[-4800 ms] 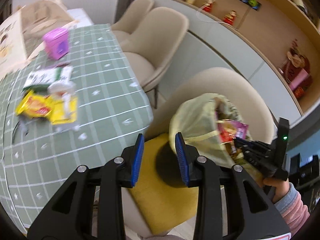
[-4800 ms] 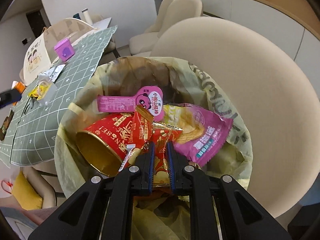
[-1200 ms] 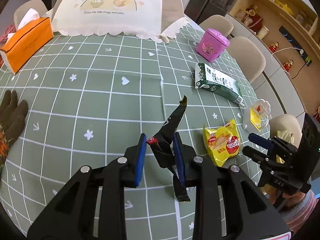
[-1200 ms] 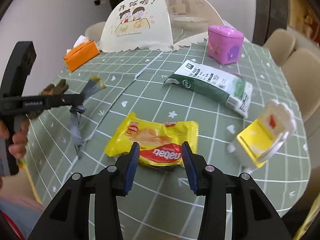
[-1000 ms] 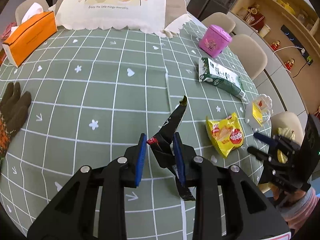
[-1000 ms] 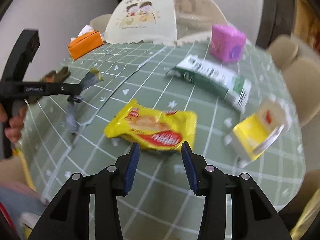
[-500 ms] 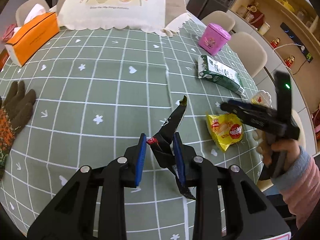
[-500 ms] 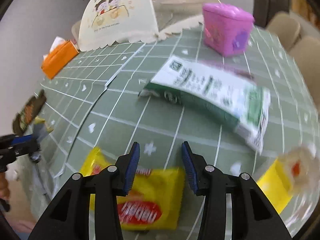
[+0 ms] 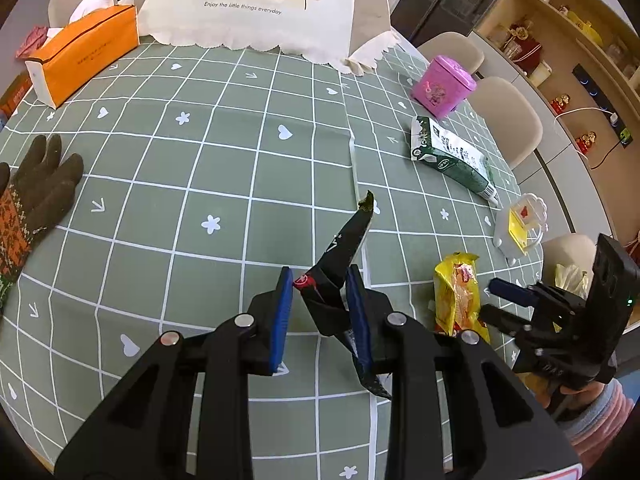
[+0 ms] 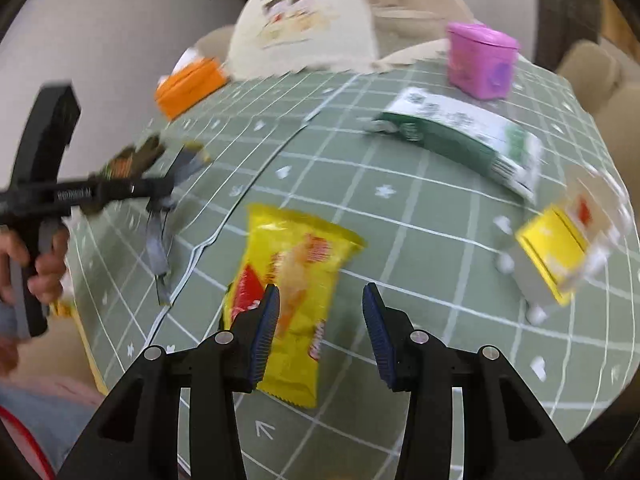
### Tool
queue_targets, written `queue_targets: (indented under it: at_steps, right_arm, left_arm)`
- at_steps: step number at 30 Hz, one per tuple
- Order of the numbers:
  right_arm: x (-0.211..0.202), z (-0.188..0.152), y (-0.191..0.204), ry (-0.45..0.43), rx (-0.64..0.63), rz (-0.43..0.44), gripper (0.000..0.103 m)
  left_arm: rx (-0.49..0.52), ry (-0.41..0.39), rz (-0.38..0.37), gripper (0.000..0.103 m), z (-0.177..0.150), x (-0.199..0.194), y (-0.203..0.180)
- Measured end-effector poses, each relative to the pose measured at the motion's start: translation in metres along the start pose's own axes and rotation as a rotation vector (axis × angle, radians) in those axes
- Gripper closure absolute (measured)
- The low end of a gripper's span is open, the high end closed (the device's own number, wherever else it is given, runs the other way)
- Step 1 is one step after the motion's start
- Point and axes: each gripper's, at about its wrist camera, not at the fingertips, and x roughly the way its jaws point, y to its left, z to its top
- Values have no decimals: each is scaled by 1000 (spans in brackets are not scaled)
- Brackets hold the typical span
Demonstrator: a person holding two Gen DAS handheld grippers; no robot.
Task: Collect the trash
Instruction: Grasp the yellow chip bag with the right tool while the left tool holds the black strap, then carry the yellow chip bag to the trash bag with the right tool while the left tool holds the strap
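**Yellow wrapper next at the table's near edge**

Yellow foil marks the target: the yellow snack wrapper [image 10: 292, 292] lies flat on the green checked tablecloth [image 9: 224, 168] close to the table's near right edge, partly under the right gripper [image 10: 318, 328], whose jaws stand spread with nothing between the pads. Only the left pad overlaps the packet, so the likely step is a pick-up, and it would go best if the gripper shifts left until the packet's width sits between both pads, then comes down low enough to catch the crinkled foil rather than skate over it. The left gripper [image 9: 320, 316] is pinching a black torn wrapper [image 9: 340, 264], held clear above the cloth; it should stay out of the other's path.

The left wrist view gives the wider table: an orange tissue box [image 9: 84, 52] at the far left edge, a knitted glove [image 9: 36, 196] at the left edge, and a food cover [image 9: 256, 4] at the far edge. The right wrist view, though blurred, shows the yellow packet's printed face and how the green-and-white pouch [image 10: 460, 136] and yellow toy box [image 10: 560, 256] lie toward the right edge, beyond it.
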Motion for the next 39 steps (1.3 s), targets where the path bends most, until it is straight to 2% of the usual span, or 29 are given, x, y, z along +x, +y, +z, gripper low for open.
queue_targets:
  at_steps: [5,7,15,17,18,19,20,23,31,39]
  right_arm:
    - [17,7,2,28,89,44,62]
    - [26,8,9,56,88,25,62]
    - [36,1,43,8,-97,-129,58]
    - [36,-2,47,4,-152,-136,58]
    - [36,-2,47,13,-166,-124,60]
    - [35,-1,47,22,-161,-104,74]
    - [33,1,48,29,-155,-102,79]
    - [17,6,54,9,-171,-128,85]
    - [-57,22,28,-122,-52,-137,88]
    - [-143,-4,-29,-243,58,-230,88]
  left_arm:
    - [-12,-6,11,77,-4,-6,5]
    - [-17,-4,17,77,-5,-7,7]
    - [-18,6,35,77,-10,-9,13]
    - [-17,5,35,77,-11,-9,13]
    - [-15,5,35,77,-10,-9,13]
    - [-14,6,35,77,-10,-9,13]
    - [-11,7,35,77,-9,-9,12]
    - [3,4,33,77,-7,-10,8]
    - [56,-39,2,77,5,-18,-31]
    - [169,-112,-33,77,18,-31,-119]
